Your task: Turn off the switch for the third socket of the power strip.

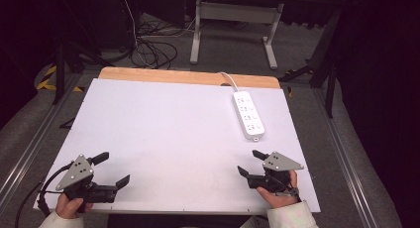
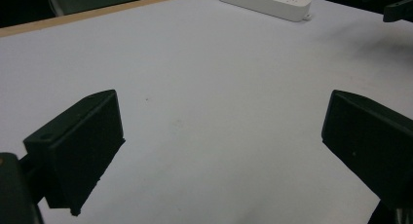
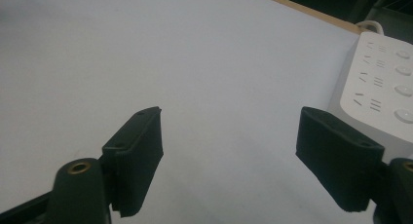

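High view showed both claws, left claw (image 1: 115, 168) and right claw (image 1: 249, 162), spread wide and empty on the bench (image 1: 163, 124) short of the white power strip (image 1: 248, 115), suggesting nothing begun; reaching it likely came next.

white power strip (image 1: 248, 115) lies flat at table's far right.

Two hands reach in from the near edge, the left hand-held gripper (image 1: 113, 168) and the right hand-held gripper (image 1: 250, 162) each held low with jaws spread wide, gripping nothing.
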Demonstrator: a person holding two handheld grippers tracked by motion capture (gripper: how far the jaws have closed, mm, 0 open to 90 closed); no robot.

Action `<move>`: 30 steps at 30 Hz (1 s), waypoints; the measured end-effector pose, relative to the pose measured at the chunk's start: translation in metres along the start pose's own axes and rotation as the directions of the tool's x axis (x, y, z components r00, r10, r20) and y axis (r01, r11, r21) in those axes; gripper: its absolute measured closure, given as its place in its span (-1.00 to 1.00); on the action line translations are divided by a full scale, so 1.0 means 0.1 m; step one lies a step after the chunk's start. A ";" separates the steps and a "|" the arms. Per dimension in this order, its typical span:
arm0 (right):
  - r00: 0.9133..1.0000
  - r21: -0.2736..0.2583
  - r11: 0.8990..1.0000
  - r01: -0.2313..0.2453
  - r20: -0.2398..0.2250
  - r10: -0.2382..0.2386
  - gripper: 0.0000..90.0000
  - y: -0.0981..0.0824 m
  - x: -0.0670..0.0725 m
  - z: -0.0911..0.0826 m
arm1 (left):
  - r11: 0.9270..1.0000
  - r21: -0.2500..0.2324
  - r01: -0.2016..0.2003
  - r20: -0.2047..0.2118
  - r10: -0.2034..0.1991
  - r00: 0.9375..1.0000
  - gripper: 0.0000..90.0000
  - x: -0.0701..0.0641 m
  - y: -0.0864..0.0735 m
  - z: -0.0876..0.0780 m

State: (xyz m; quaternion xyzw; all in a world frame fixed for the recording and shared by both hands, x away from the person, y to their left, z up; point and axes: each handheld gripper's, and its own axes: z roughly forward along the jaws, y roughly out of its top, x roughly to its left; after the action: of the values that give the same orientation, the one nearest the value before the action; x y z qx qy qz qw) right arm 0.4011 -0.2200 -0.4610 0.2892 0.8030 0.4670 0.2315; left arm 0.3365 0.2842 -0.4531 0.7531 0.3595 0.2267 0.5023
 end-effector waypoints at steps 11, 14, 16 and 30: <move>1.000 -0.001 1.000 0.003 -0.003 -0.003 -0.44 0.02 0.01 0.00 | 0.999 -0.047 0.000 -0.008 -0.001 1.000 -0.96 0.00 0.00 -0.02; 1.000 0.002 1.000 0.003 -0.003 -0.003 -0.44 0.03 0.01 -0.01 | 0.999 -0.052 0.001 0.000 -0.001 1.000 -0.96 0.00 0.01 -0.03; 1.000 0.001 1.000 0.005 0.000 -0.005 -0.44 0.05 0.02 -0.02 | 0.999 -0.053 -0.007 -0.003 0.007 1.000 -0.96 0.00 0.01 -0.03; 1.000 0.004 1.000 0.030 -0.006 -0.030 -0.30 0.11 0.04 -0.03 | 0.999 -0.038 -0.018 -0.040 0.016 0.999 -0.95 -0.01 0.01 -0.04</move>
State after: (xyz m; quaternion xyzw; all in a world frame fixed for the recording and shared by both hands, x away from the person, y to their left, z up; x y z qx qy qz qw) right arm 0.3992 -0.2143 -0.4501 0.2761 0.8088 0.4628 0.2355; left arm 0.3336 0.2859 -0.4502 0.7417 0.3586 0.2528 0.5073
